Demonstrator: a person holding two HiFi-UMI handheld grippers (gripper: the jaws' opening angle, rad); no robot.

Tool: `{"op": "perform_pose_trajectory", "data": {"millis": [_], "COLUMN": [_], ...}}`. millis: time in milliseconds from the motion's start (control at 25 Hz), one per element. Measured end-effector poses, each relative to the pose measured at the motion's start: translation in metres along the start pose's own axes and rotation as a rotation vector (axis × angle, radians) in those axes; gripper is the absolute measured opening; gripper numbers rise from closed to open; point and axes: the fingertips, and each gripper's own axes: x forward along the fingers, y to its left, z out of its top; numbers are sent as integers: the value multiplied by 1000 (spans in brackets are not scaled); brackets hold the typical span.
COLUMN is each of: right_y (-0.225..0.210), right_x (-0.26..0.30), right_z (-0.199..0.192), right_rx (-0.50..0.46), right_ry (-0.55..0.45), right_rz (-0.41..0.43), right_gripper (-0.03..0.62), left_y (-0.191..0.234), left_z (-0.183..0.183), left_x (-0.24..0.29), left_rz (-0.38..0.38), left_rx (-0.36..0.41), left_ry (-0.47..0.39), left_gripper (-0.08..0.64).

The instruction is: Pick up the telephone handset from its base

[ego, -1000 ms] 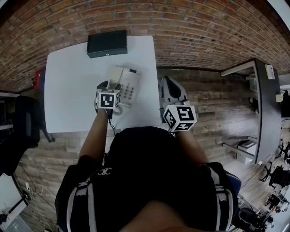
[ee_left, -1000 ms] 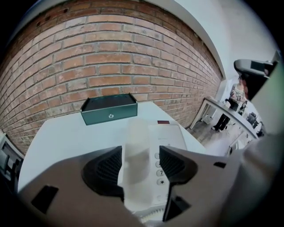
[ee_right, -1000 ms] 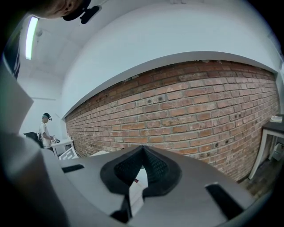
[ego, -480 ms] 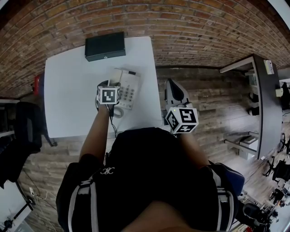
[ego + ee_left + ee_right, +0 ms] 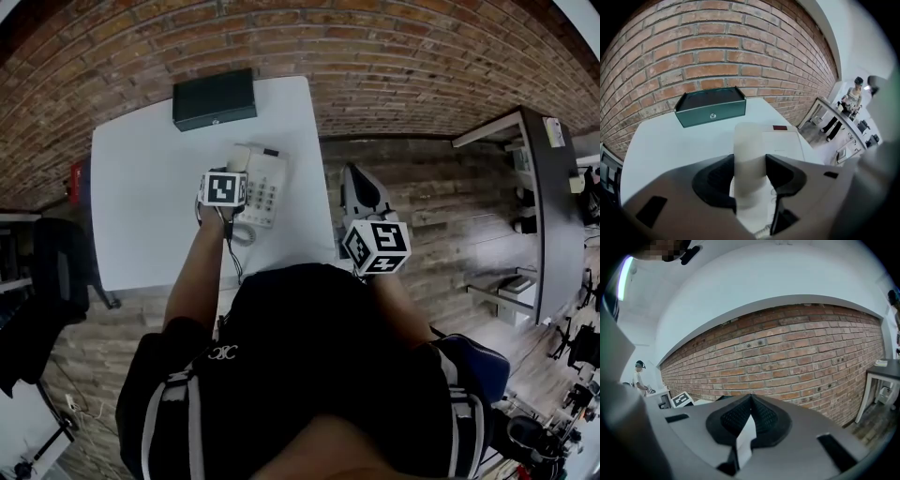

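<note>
Where the head view looks down on the white table [image 5: 141,206], the items stand as follows.

Handset [image 5: 749,138]: pale, lying in its cradle along the left side of the base [image 5: 785,143], long axis running away from the person toward the brick wall [image 5: 693,56]. It is not lifted.

Left gripper [image 5: 750,159]: pointed steeply down over the near half of the handset. Jaws have just been closing, with the handset between them. In the left gripper view one black pad meets each long side of the handset, so the grip is on it across its width. The handset's far end sticks out past the jaw tips.

Base: keypad seen in the head view, just right of the left gripper's marker cube; a small red patch near its far edge.

Cord [image 5: 242,232]: coiled, on the table at the base's near edge, under the left forearm.

Box [image 5: 711,111]: dark, with a round lock on its front, at the table's far edge against the wall, well apart from the base. Nothing lies between it and the handset.

Right gripper [image 5: 751,397]: held off the table's right edge, pointing nearly level at the wall. Jaw tips pressed together, nothing between them.

Desk [image 5: 553,187]: dark, far right, well apart.

Person [image 5: 855,93]: standing in the distance, right of the table.
</note>
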Motion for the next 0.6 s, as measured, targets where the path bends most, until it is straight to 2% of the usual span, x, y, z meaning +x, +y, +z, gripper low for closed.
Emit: {"op": "perform_pose_trajectory", "data": {"millis": [360,600], "right_y": [4,15], "right_x": [-3,2], "right_z": [2,5], "right_rx": [-2,-3], "right_ry": [-12,-16], "right_rz": [24,75], "right_gripper": [-2,-3], "left_y": [-3,-6], "left_z": [-2,-2], "left_x": [-14,-35], "left_rz": [28,52], "left_rx": [-8,5], "left_ry": [-65,-137], "left_gripper": [207,207]}}
